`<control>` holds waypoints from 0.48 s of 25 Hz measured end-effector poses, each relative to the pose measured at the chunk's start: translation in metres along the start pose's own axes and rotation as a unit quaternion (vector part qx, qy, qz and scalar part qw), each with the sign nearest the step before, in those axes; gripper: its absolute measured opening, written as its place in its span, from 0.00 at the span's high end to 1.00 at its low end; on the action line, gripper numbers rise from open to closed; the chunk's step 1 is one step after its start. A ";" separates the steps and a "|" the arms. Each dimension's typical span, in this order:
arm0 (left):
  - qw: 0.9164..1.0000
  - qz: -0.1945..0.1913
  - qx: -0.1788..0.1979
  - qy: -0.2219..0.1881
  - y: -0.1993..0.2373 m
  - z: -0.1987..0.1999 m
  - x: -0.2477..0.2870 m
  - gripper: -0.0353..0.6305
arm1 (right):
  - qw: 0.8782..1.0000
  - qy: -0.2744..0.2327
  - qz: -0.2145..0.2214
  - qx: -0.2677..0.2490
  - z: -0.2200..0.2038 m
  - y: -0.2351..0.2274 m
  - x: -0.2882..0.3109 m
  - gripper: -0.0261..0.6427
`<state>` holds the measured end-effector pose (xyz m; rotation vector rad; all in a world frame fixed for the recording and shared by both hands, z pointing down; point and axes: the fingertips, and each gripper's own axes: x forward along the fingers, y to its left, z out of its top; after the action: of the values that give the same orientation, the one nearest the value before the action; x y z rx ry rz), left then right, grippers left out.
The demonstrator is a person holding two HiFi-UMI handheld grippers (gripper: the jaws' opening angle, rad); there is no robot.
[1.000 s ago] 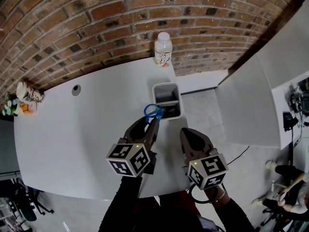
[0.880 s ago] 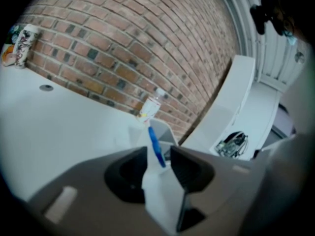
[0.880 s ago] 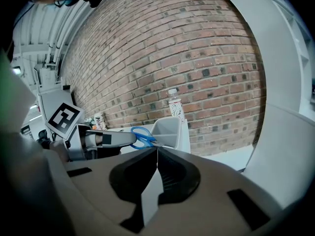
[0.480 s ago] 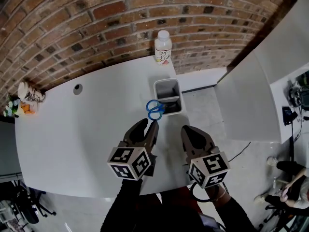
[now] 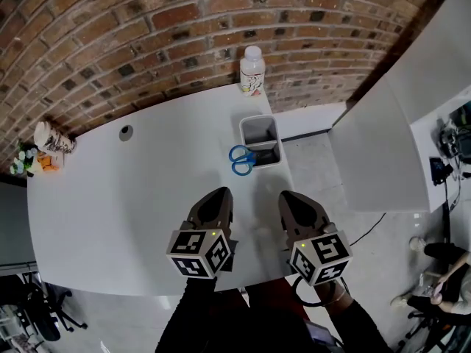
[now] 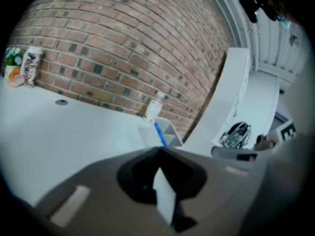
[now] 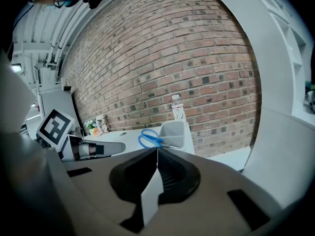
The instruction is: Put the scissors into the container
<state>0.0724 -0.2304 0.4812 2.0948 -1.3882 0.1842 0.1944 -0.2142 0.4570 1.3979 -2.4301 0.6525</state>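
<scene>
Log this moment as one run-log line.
scissors: blades in container, handles over rim | left gripper: closing, empty | right gripper: shut, empty

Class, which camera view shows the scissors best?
Right gripper view: the scissors show sharp blue loops, blades entering the container. Head view shows them small from above; left gripper view only a blurred blue sliver.
</scene>
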 end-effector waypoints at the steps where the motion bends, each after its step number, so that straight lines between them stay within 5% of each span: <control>1: 1.000 0.001 0.003 0.000 0.001 0.000 -0.003 0.94 | 1.000 0.002 0.001 0.002 0.000 0.003 -0.002 0.95; 12: 0.996 0.013 0.084 -0.011 -0.006 0.009 -0.045 0.94 | 1.000 -0.012 0.004 -0.004 0.005 0.024 -0.025 0.95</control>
<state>0.0559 -0.1981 0.4517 2.2228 -1.4580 0.2978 0.1862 -0.1877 0.4356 1.4006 -2.4565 0.6295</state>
